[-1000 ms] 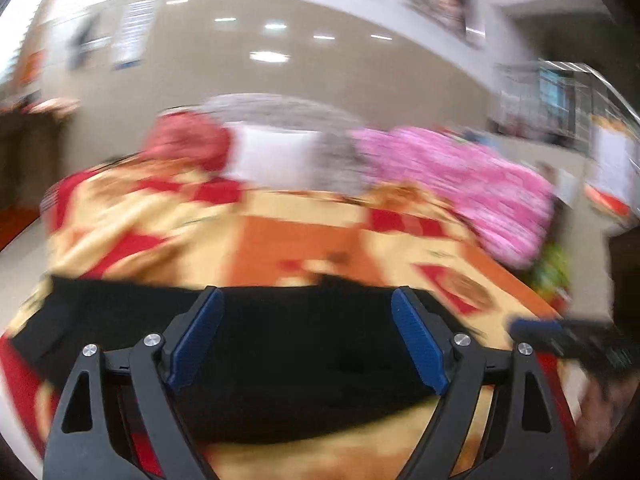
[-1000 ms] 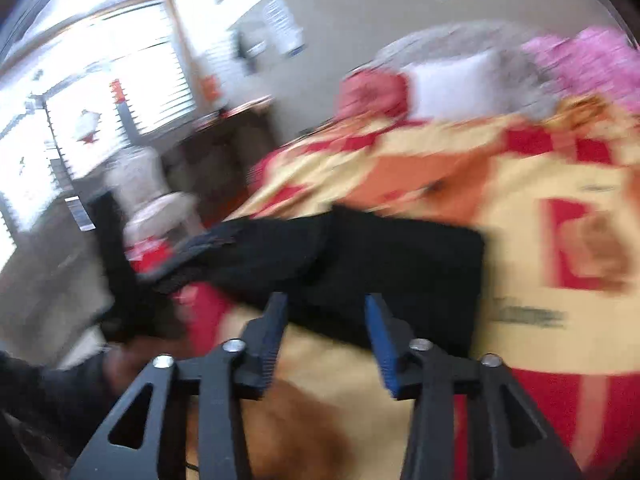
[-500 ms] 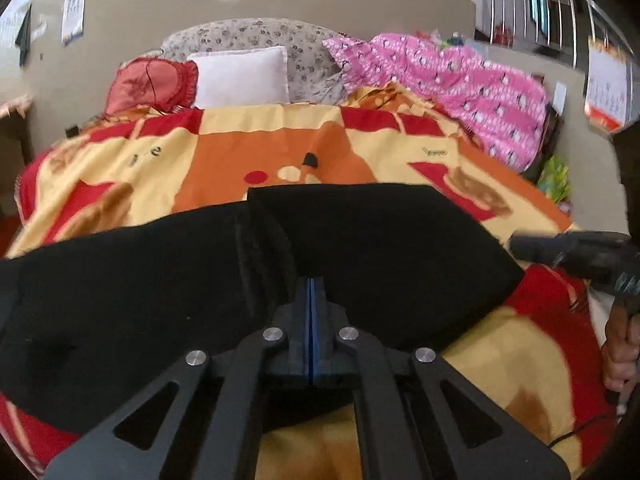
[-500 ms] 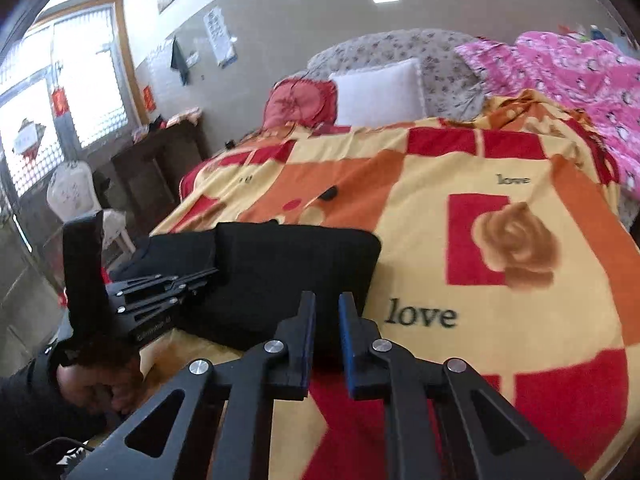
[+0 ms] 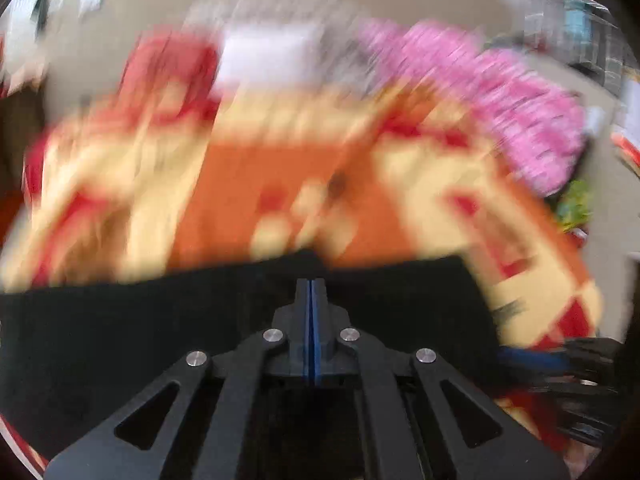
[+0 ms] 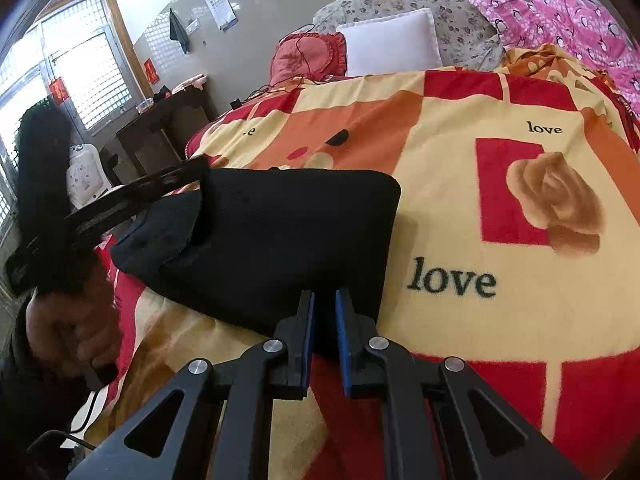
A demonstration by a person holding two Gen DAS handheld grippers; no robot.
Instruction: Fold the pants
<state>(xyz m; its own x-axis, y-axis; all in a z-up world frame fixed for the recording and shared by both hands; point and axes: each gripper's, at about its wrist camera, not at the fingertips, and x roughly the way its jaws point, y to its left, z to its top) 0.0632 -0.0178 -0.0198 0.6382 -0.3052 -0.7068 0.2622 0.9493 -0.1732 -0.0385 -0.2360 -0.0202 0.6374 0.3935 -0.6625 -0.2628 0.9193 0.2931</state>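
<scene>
Pants (image 6: 280, 240) folded on blanket (image 6: 460, 208), both grippers at near edge.
Right gripper (image 6: 325, 312): jaws nearly together, pinching the pants' near corner. Left gripper (image 5: 311, 300): pads pressed flat together over the black cloth; whether cloth is caught, cannot tell. Left view blurred.

Left gripper (image 5: 311, 292) and right gripper (image 6: 325, 312): black skeletal linkages with triangular cutouts, silver round pivot screws and blue pads; beside the left gripper's handle, a dark sleeve (image 6: 12, 392).
</scene>
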